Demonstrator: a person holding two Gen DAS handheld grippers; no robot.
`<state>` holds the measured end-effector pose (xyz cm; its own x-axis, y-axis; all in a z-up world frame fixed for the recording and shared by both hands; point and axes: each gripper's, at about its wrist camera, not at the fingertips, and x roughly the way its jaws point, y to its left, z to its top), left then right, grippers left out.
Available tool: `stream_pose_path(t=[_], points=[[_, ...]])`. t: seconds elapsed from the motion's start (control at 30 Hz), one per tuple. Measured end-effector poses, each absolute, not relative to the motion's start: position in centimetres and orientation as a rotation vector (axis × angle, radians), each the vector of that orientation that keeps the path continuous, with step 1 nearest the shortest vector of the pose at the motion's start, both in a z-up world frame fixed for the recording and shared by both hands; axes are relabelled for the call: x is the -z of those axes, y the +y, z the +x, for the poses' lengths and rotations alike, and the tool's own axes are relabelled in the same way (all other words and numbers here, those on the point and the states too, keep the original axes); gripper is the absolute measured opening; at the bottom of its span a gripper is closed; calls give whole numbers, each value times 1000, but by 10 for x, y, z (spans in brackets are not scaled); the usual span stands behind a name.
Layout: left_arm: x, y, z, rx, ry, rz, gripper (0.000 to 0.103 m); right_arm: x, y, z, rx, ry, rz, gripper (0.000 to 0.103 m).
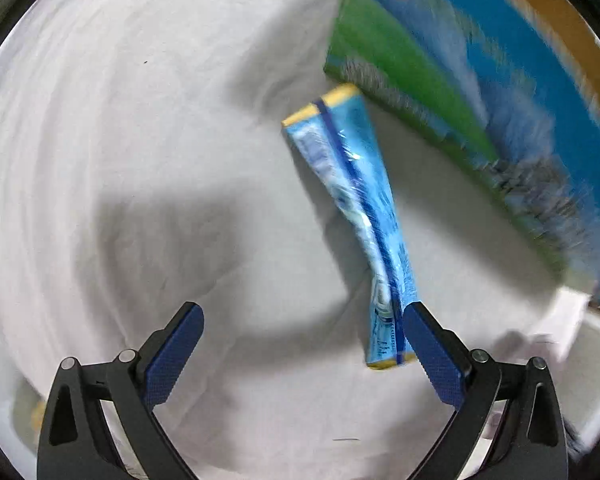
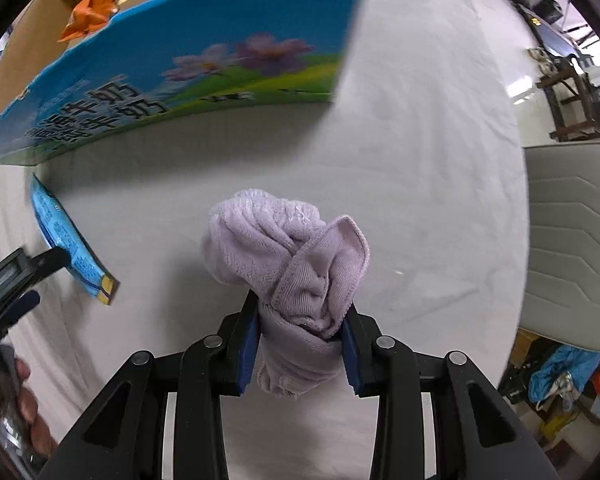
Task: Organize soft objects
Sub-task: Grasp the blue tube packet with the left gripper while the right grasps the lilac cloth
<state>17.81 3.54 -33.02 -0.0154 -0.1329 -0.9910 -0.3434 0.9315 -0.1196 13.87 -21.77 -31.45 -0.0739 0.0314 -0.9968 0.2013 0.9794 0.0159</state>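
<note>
My left gripper (image 1: 302, 312) is open over the white cloth. A long blue and yellow snack packet (image 1: 356, 216) hangs beside its right finger (image 1: 428, 344), touching the pad, not clamped between the fingers. The packet (image 2: 66, 240) also shows at the left of the right wrist view, next to the left gripper (image 2: 24, 280). My right gripper (image 2: 300, 320) is shut on a bunched lilac towel (image 2: 288, 252), held above the white surface.
A blue and green printed carton (image 1: 480, 92) stands at the right; in the right wrist view this carton (image 2: 188, 64) is at the upper left, with an orange packet (image 2: 92, 12) and brown cardboard behind. A grey chair (image 2: 572, 240) stands at the right edge.
</note>
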Motion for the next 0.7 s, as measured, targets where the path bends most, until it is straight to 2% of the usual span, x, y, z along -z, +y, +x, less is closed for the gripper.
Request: stream_pose_path(t=[0.13, 0.2, 0.23, 0.37, 0.43, 0.7], points=[[340, 44, 200, -160, 1590, -458, 102, 327, -205, 153, 120, 1665, 217, 38], [344, 39, 214, -137, 1585, -445, 93, 333, -200, 158, 117, 1675, 216, 38], [346, 34, 218, -113, 1586, -422, 64, 336, -201, 158, 118, 1681, 209, 38], [340, 10, 218, -39, 1579, -244, 27, 339, -197, 158, 110, 1701, 194, 38], [338, 7, 203, -2, 1604, -207, 23, 338, -196, 154, 94, 1720, 169, 38], [339, -4, 131, 51, 1679, 44, 23, 344, -182, 128, 36, 1791, 98, 38]])
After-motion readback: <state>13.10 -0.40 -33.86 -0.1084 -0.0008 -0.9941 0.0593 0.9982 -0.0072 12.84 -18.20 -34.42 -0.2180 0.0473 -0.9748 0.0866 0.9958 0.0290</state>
